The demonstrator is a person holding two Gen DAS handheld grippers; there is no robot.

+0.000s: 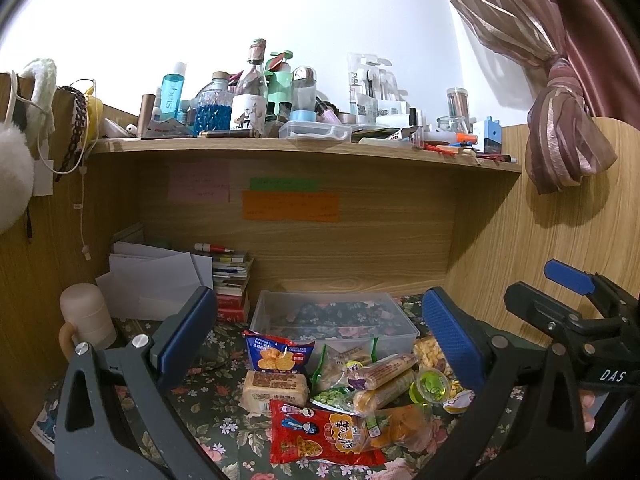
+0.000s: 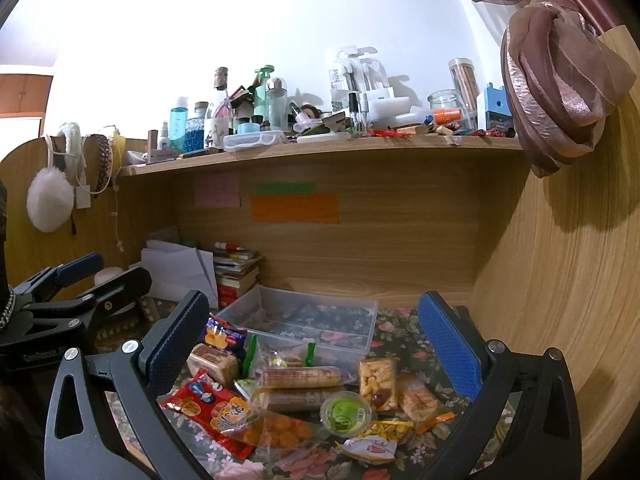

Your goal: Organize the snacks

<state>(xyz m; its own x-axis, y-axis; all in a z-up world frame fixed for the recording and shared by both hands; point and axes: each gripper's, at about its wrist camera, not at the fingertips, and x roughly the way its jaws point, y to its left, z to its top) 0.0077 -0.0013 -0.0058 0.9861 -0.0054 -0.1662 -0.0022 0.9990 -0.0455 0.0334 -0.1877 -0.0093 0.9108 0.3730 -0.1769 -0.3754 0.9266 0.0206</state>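
wood-panelled walls close in your floral-clothed surface point(image 1: 208, 412), and the snacks sit in a loose heap toward its front edge: a red packet point(image 1: 316, 436) nearest you, a blue chip bag point(image 1: 278, 354) leaning against the clear plastic bin point(image 1: 334, 320), a pale wrapped cake block point(image 1: 276, 390), two long rolled bars point(image 1: 382, 380), a green jelly cup point(image 2: 345, 410) and a packet of yellow puffs point(image 2: 377, 378). the bin stands just behind the heap, toward the back edge, and looks empty, the cloth showing through its floor. so by my reading nothing is sorted yet; every snack is left to move, presumably into that bin.

your left hand-held gripper point(image 1: 320, 344) hangs over the heap with its fingers spread wide and nothing between them. your right hand-held gripper point(image 2: 316, 348) is likewise wide apart and empty, above the right part of the heap.

further out, stacked books point(image 1: 234, 284) and white papers point(image 1: 156, 276) fill the back left corner, and a cluttered shelf point(image 1: 304, 148) of bottles runs overhead.
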